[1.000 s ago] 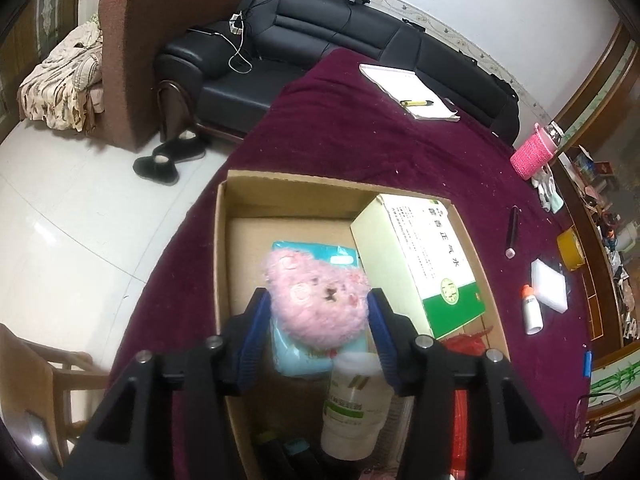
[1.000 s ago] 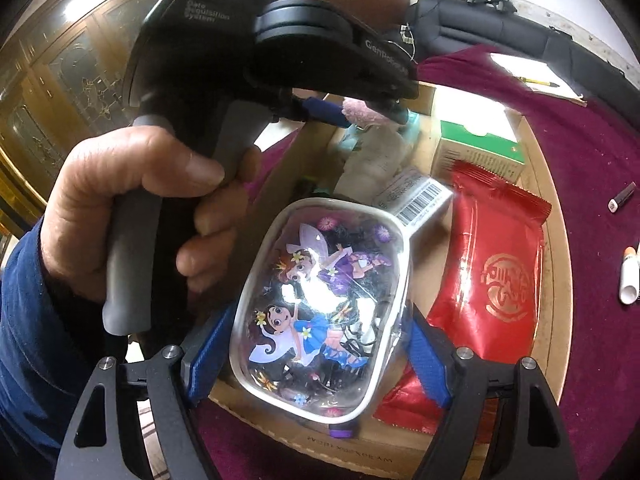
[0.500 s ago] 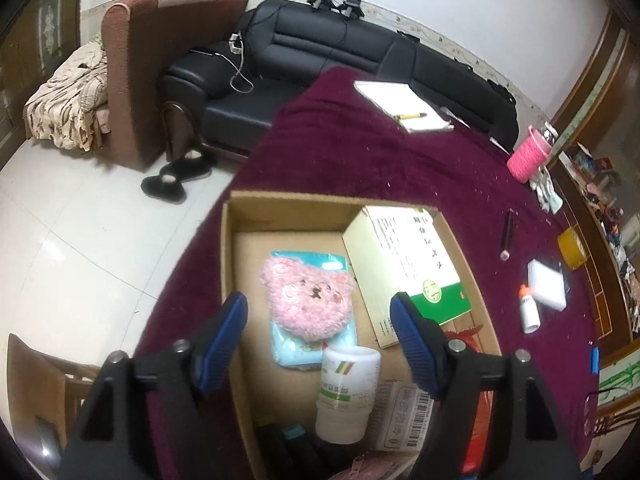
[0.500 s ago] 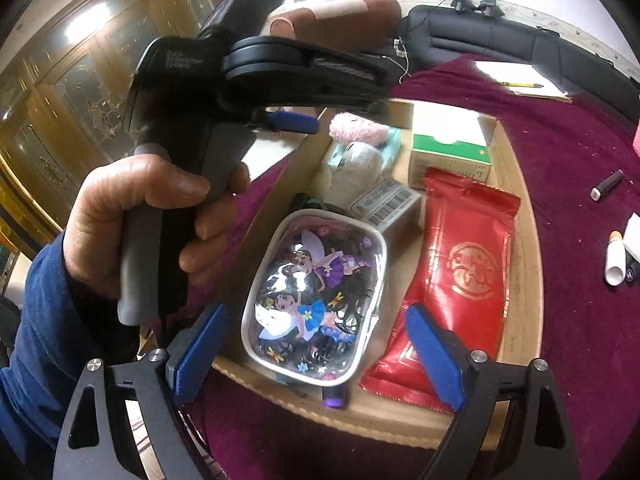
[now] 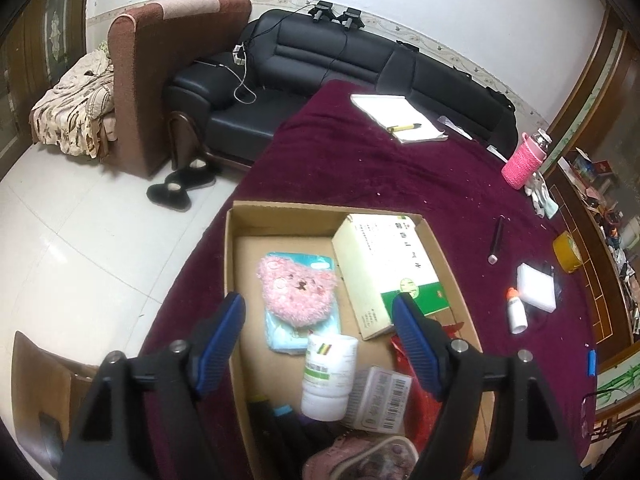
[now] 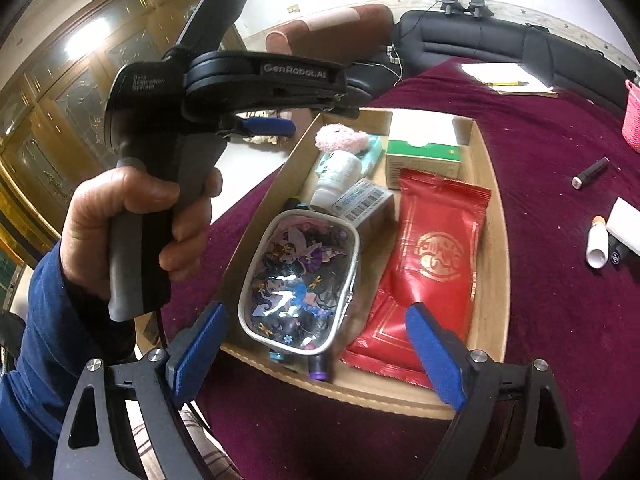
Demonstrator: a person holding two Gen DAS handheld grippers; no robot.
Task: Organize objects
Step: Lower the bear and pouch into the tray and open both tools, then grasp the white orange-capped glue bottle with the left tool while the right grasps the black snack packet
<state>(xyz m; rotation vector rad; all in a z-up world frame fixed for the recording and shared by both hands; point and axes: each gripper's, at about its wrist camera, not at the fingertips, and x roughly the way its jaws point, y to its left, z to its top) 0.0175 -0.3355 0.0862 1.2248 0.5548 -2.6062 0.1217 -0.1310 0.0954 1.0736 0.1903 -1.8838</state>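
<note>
A cardboard box sits on the maroon tablecloth and also shows in the right wrist view. Inside lie a pink plush bear on a blue packet, a green-white carton, a white bottle, a barcode box, a fairy-print pouch and a red snack bag. My left gripper is open and empty above the bear. My right gripper is open and empty above the pouch. The left gripper's body is held at the box's left.
On the cloth right of the box lie a black tube, a small white bottle, a white block and tape. A notepad with pen and a pink holder sit farther back. A black sofa stands behind.
My left gripper let go of the pink bear and pulled back. My right gripper let go of the fairy pouch, which now lies in the box, and drew back.
</note>
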